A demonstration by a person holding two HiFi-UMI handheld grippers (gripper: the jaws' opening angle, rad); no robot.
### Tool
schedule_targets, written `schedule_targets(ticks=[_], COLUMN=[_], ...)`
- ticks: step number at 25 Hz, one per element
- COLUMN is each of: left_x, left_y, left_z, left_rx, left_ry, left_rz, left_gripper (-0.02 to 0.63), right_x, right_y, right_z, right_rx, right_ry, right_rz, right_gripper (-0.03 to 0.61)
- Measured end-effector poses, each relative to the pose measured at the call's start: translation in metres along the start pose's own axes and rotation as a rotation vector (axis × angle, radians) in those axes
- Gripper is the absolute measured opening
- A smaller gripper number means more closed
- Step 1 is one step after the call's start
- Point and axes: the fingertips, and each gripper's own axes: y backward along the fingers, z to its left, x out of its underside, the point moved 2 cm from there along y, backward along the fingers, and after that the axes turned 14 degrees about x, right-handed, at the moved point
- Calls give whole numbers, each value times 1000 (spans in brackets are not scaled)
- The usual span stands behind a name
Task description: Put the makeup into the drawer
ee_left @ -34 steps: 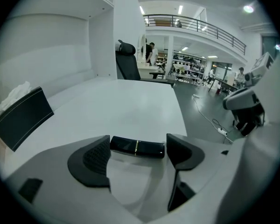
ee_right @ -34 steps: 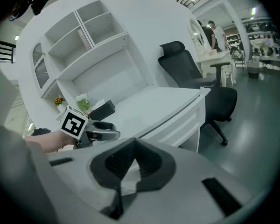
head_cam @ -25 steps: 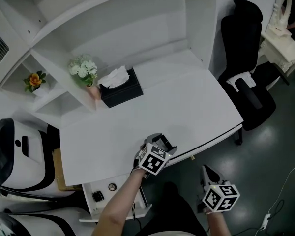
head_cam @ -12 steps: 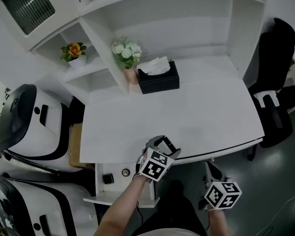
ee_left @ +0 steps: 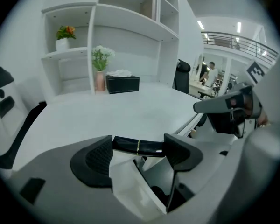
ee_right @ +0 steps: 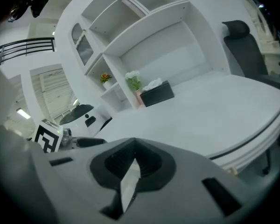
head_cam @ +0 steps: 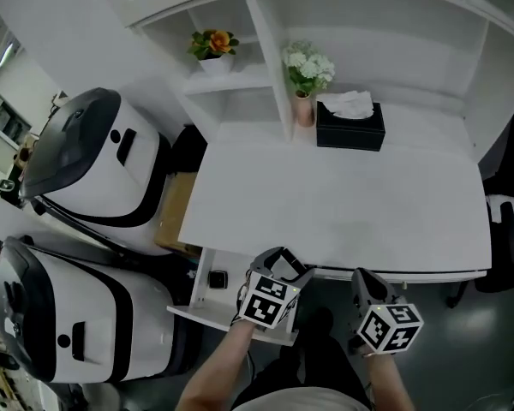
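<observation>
Since a second ago the open drawer (head_cam: 202,300) has swung in view to just beside the left gripper (ee_left: 140,153), clamped endwise on the black makeup tube (ee_left: 130,145); light, stiff, glossy, likely slippery, safer gripped mid-barrel; right gripper (ee_right: 133,166) closed, empty.

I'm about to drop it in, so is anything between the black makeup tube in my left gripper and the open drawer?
Nothing visible is in the way. The left gripper holds the black makeup tube just above the open drawer; a small dark item inside lies off to the left.
</observation>
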Motion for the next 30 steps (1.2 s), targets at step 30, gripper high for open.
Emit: schedule_targets(ticks=[30], left_x=[139], left_y=[35], left_z=[64], left_rx=[-161], left_ry=[266], left_rz=[127], left_gripper=[347], right_x=[25], right_y=[-40], right_z=[87], right_rx=[-198], right_ry=[201], right_rz=[149], right_gripper=[2])
